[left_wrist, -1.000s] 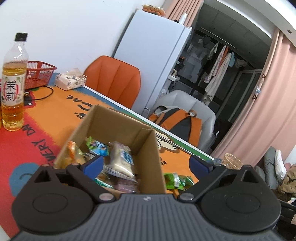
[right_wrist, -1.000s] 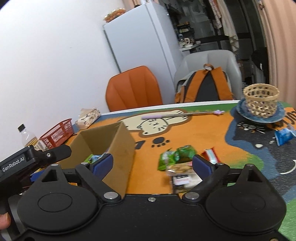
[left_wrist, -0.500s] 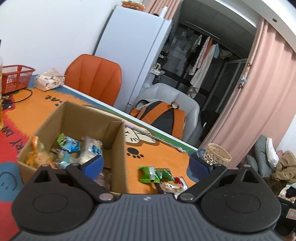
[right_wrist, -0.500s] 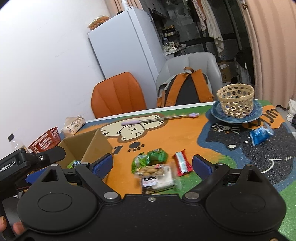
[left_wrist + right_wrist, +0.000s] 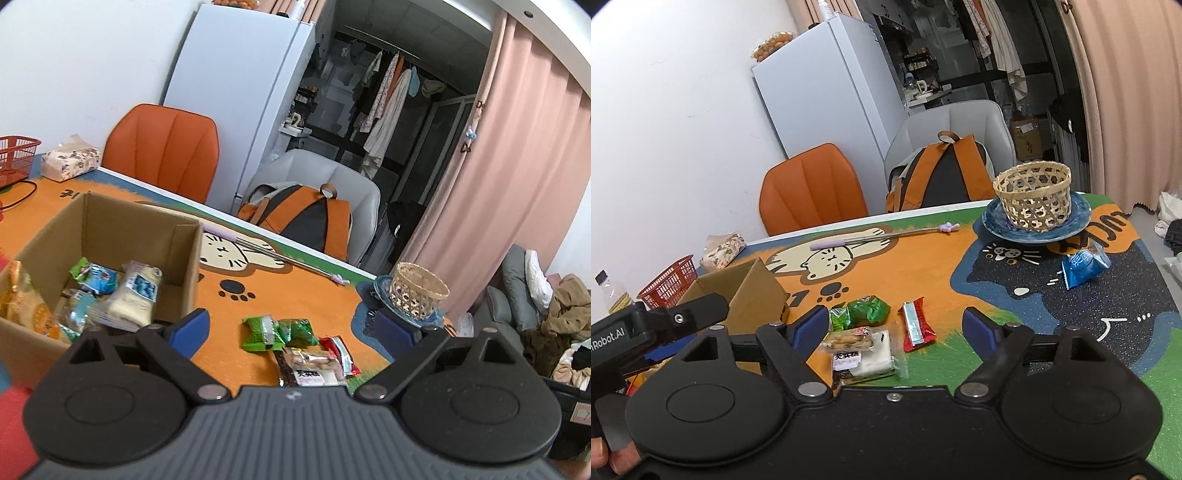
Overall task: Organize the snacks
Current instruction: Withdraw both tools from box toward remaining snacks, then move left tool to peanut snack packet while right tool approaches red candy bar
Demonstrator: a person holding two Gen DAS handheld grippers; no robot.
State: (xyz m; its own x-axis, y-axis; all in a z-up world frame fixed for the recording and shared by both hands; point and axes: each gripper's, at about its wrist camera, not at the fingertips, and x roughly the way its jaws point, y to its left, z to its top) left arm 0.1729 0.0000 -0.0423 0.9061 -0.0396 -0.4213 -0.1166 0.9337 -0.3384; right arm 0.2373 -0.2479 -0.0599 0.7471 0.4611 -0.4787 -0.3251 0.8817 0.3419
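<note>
A cardboard box (image 5: 184,251) on the left holds several snack packs, among them a white-and-blue pack (image 5: 135,295). It also shows in the right wrist view (image 5: 753,295). On the mat to its right lie green packets (image 5: 277,332) (image 5: 858,312), a clear pack of biscuits (image 5: 314,365) (image 5: 860,350) and a red wrapper (image 5: 341,352) (image 5: 916,325). A blue packet (image 5: 1084,267) lies further right. My left gripper (image 5: 290,326) is open and empty above the loose snacks. My right gripper (image 5: 895,325) is open and empty above them too.
A wicker basket (image 5: 1032,201) stands on a blue plate (image 5: 1078,218) at the back right. A thin rod with a purple handle (image 5: 882,236) lies across the mat. A red basket (image 5: 670,282), a tissue pack (image 5: 70,160) and a bottle (image 5: 609,291) stand at the left.
Both grippers have swung right, away from the box and toward the loose snacks. The box has shifted left in both views. Both stay open and empty.
</note>
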